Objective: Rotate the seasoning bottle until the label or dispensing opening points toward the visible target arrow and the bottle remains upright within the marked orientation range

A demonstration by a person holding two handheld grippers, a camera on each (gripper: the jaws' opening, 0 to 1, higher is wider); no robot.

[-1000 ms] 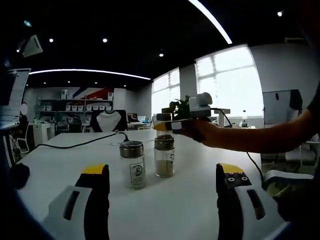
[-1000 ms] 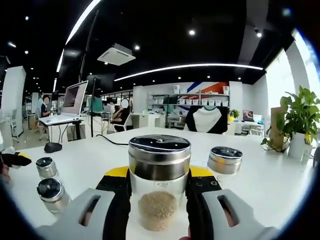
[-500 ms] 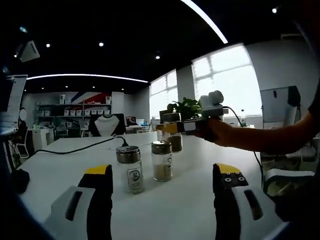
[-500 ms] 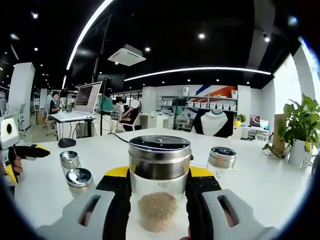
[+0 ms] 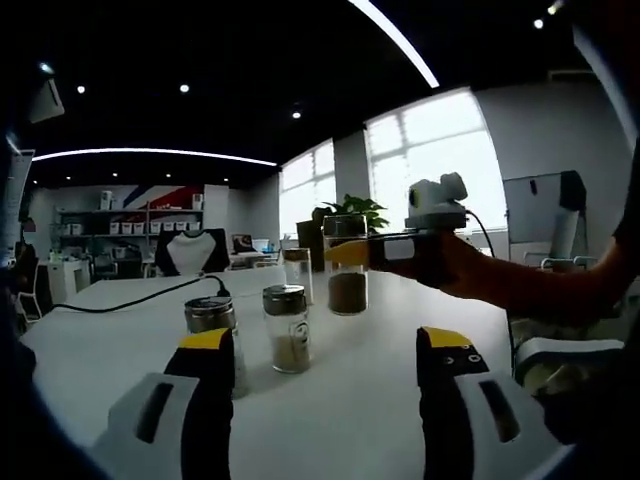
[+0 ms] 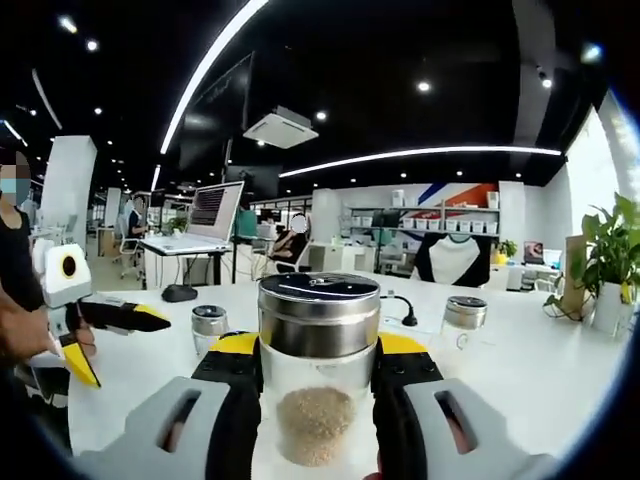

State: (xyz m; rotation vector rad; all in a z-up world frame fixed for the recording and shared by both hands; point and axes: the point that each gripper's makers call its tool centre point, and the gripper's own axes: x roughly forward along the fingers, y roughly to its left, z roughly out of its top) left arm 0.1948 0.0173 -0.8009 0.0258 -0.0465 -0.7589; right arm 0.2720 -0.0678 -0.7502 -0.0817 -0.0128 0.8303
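My right gripper (image 6: 318, 346) is shut on a glass seasoning bottle (image 6: 318, 415) with a steel lid and tan grains inside; the bottle stands upright between the jaws. From the left gripper view, that bottle (image 5: 347, 268) hangs above the white table (image 5: 360, 350), held by the right gripper (image 5: 345, 252). My left gripper (image 5: 326, 340) is open with nothing between its fingers. Just ahead of it, a second bottle (image 5: 286, 327) and a third (image 5: 212, 332) stand on the table. The left gripper (image 6: 112, 340) appears open at the left of the right gripper view.
Another bottle (image 5: 297, 272) stands farther back near a plant (image 5: 345, 212). A black cable (image 5: 140, 300) crosses the table. In the right gripper view, two bottles (image 6: 209, 326) (image 6: 466, 314), a laptop (image 6: 215, 210), a mouse (image 6: 180, 293) and seated people lie beyond.
The right gripper has carried its bottle to the right and nearer across the left gripper view. The right gripper view has swung left, bringing the left gripper into sight.
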